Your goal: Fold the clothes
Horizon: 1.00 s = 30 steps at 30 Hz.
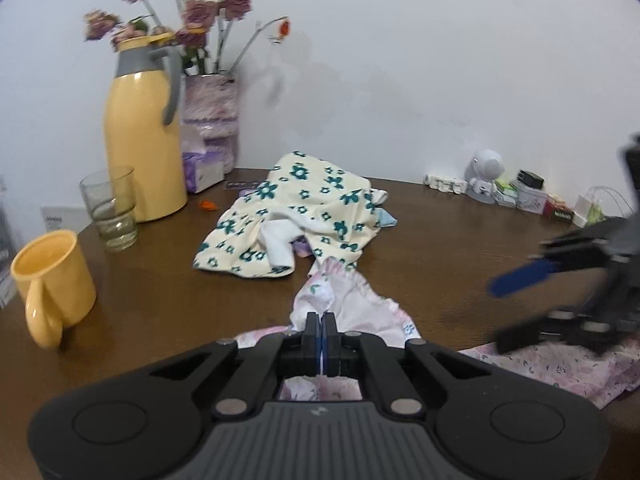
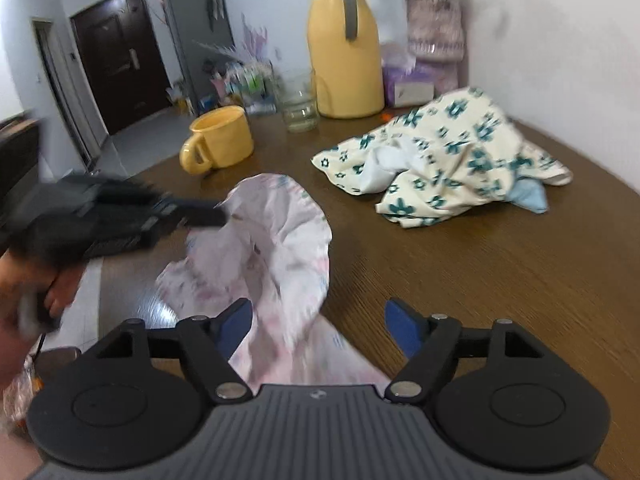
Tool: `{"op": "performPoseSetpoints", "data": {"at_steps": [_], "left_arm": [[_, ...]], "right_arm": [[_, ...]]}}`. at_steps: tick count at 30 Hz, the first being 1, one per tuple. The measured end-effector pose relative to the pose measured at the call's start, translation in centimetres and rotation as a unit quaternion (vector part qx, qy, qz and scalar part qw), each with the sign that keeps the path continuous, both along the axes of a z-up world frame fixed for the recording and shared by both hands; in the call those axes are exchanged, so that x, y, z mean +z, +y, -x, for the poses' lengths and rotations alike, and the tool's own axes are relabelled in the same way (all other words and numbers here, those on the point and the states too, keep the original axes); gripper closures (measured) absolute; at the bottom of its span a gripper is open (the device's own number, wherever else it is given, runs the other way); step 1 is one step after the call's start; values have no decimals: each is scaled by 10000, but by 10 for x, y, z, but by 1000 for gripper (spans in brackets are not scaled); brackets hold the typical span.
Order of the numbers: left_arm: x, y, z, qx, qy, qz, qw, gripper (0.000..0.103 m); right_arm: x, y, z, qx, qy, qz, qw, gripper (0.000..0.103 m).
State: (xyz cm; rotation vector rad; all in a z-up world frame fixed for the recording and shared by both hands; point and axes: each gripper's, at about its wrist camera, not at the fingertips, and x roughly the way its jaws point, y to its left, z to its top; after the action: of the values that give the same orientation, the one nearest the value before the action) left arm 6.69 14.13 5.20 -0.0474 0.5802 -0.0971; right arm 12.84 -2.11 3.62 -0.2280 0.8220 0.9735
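The left gripper (image 1: pixel 321 320) clenched the pink garment (image 2: pixel 280 232) near the mug (image 2: pixel 222 140); the right gripper (image 2: pixel 318 320) was released.

a plain white wall (image 1: pixel 400 60) stood behind the brown wooden table (image 1: pixel 440 240), and a dark door (image 2: pixel 120 56) faced a pale tiled floor (image 2: pixel 144 140) beyond grey walls.

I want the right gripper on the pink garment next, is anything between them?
Nothing visible. The right gripper is open, with the pink garment bunched just ahead between its jaws. The left gripper already pinches the same cloth.
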Motion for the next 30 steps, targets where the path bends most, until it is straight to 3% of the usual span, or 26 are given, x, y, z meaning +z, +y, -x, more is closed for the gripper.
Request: {"op": "performPoseSetpoints", "data": {"at_steps": [3, 6, 8, 9, 14, 17, 23, 27, 30], "left_arm": [[-5, 6, 9, 73, 29, 223, 9997, 103], [-11, 12, 16, 115, 115, 451, 9989, 103], [-17, 16, 20, 213, 205, 623, 9976, 103], [-21, 20, 22, 264, 262, 729, 9966, 103], [-39, 31, 33, 236, 660, 1244, 9898, 102], [-41, 38, 46, 219, 770, 1311, 9881, 92], [-8, 60, 73, 486, 161, 1325, 9899, 86], [10, 51, 47, 262, -74, 1317, 9909, 86], [13, 34, 17, -86, 1, 1142, 9934, 86]], "right_arm": [[-10, 35, -26, -48, 356, 36, 9993, 31], [-25, 59, -37, 84, 636, -40, 9979, 46], [-27, 70, -32, 192, 631, -189, 9976, 87], [-26, 72, -27, 289, 564, -265, 9976, 92], [-22, 83, 9, 954, -62, -237, 9951, 94], [-30, 93, 25, 1213, -300, 53, 9921, 94], [-47, 106, 48, 1495, -600, 367, 9863, 94], [-53, 111, 58, 1488, -777, 444, 9848, 93], [-57, 113, 60, 1420, -761, 489, 9857, 92]]}}
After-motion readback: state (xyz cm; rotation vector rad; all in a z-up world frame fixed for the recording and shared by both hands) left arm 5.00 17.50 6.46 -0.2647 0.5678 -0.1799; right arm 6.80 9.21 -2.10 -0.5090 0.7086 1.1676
